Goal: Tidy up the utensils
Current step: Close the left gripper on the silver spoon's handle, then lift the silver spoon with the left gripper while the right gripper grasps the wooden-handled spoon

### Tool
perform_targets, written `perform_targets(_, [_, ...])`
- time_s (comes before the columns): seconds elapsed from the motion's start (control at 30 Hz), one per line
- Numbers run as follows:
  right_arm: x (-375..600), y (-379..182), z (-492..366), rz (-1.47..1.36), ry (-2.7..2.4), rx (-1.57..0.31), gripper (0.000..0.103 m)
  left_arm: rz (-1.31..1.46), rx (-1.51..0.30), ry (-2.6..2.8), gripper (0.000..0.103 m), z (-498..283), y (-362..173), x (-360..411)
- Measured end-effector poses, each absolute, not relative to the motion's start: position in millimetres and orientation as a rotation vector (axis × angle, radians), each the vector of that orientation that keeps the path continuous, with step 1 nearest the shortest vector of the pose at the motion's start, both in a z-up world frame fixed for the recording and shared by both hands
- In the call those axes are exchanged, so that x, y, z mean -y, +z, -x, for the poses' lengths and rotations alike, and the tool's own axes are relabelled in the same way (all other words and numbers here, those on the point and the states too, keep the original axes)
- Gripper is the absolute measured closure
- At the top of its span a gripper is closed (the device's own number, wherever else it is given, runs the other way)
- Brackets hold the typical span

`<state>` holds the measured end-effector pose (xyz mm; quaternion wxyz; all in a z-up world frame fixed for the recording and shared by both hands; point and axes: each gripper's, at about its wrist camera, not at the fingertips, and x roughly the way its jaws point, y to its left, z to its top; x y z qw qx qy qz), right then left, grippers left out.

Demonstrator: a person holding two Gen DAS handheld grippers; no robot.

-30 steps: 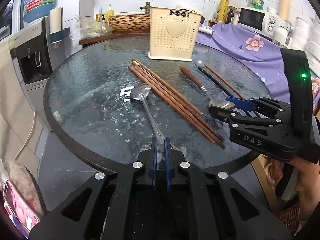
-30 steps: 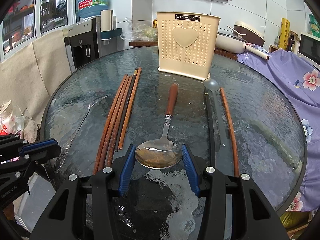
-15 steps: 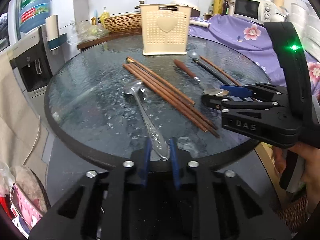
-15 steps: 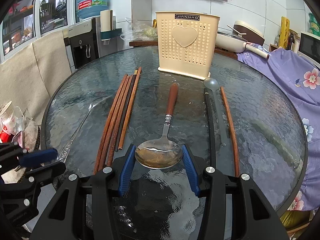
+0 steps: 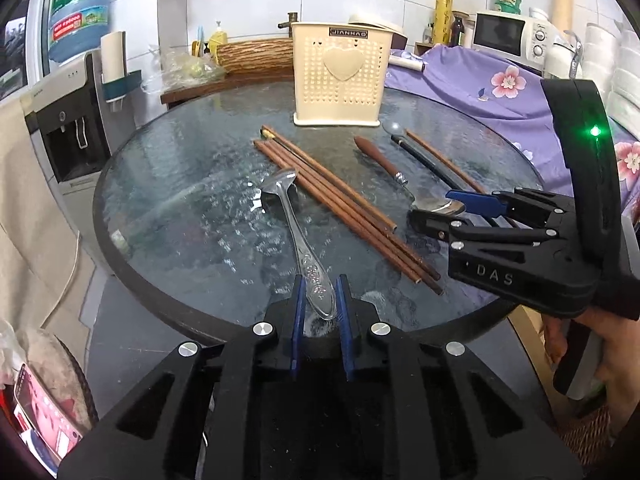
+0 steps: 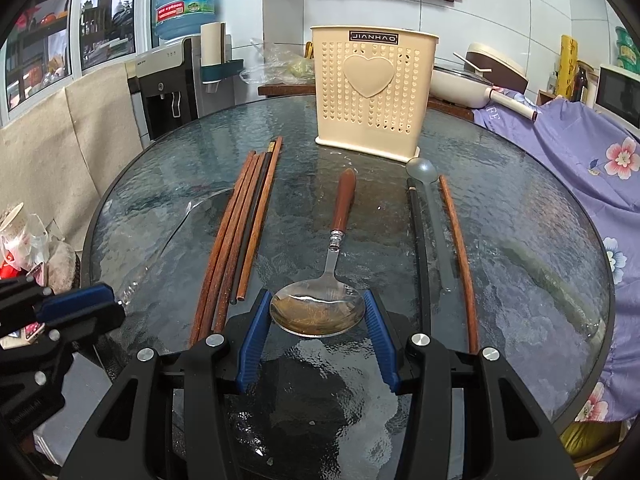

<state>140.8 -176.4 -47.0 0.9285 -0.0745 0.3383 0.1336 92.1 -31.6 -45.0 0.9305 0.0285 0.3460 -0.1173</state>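
Left wrist view showed our left tool (image 5: 319, 300) with its fingers apart around the handle end of the steel spoon (image 5: 296, 224), which lay on the glass bench (image 5: 180, 208) beside the brown chopsticks (image 5: 340, 208). Our right tool (image 6: 318, 320) stood apart around the bowl of the wooden-handled spoon (image 6: 334, 264), not clamped on it. The cream holder (image 6: 372, 92) stood upright at the far side.

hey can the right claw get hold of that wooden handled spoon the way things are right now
Probably yes. The right claw is open, with its fingers either side of the wooden-handled spoon bowl on the glass table. Nothing lies between them; the chopsticks sit off to the left.
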Motion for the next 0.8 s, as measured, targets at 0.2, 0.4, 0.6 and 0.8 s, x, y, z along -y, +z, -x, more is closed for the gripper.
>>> perform_targets(0.2, [176.2,-36.9,-134.7,0.173,0.269,-0.637,0.057,-0.041,-0.652,-0.231,0.088,-89.5,-34.6,26.0])
perform_targets(0.4, [175.3,-26.5,-133.1,0.188,0.272,-0.593,0.057,-0.059,-0.602,-0.218,0.102,-89.0,-23.3,25.8])
perform_targets(0.6, [177.3,-30.4,-137.6,0.172,0.27,-0.623,0.057,-0.009,-0.655,-0.231,0.101,-90.1,-32.9,20.8])
perform_targets(0.8, [177.0,-32.5,-137.4,0.169,0.271,-0.63,0.057,-0.019,-0.692,-0.248,0.101,-101.8,-40.0,25.0])
